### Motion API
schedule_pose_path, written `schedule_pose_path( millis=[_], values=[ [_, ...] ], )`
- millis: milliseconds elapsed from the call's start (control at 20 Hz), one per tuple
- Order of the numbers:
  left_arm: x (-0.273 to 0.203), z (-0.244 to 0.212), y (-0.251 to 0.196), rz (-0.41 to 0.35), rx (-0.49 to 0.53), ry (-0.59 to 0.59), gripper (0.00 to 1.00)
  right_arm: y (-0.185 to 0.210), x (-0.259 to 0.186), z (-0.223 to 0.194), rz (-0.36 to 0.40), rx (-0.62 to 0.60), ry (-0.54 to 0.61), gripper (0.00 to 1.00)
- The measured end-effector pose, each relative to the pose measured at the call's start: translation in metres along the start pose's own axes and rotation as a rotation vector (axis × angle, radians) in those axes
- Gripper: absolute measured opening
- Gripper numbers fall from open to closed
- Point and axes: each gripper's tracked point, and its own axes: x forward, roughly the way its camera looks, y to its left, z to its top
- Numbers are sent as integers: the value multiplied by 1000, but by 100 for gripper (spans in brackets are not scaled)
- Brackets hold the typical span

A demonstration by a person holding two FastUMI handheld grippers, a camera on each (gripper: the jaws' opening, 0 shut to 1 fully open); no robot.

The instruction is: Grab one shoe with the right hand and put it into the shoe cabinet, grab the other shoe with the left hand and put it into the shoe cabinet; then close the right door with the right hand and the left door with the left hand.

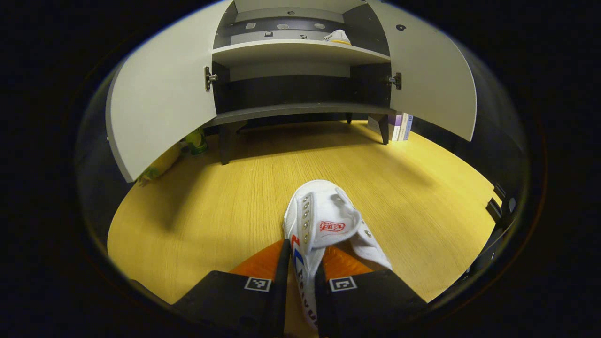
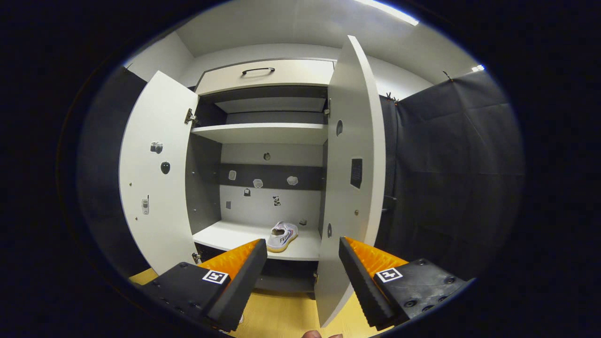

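First shoe: a white canvas low-top shoe (image 2: 282, 236) lies on the pale shelf of the grey-and-white wooden shoe cabinet (image 2: 263, 75), toward the right side of that shelf; I judge this step done.
Second shoe: a matching white canvas shoe with metal eyelets and a red tongue logo (image 1: 324, 223) sits at 6 o'clock in the left gripper view, its side wall pinched between the fingers.
Left gripper (image 1: 303, 267): clamped on the second shoe, above the yellow wood-grain floor (image 1: 211, 202) (whether the toe is touching the floor I cannot tell).
Right gripper (image 2: 303, 263): jaws spread wide, holding nothing, pointed at the cabinet interior.
Right door (image 2: 350, 178): white panel, swung open, edge-on at 12 to 6 o'clock just right of centre in the right gripper view.
Left door (image 2: 155, 178): white panel, open, at 9 o'clock in that view.
Remaining: carry the second shoe to a shelf and release it; then shut the right door, then the left.
Clutter: books (image 1: 401, 126) stand at 1 o'clock by a cabinet leg.
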Motion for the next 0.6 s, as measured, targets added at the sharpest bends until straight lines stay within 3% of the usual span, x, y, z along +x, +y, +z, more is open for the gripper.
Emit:
schedule_pose_path(
  millis=[200, 600],
  values=[
    [7, 5, 13, 29, -9, 52, 6, -16, -4, -7, -33, 7, 18, 98],
    [-19, 31, 22, 43, -113, 94, 5, -31, -11, -15, -36, 27, 30, 98]
  ],
)
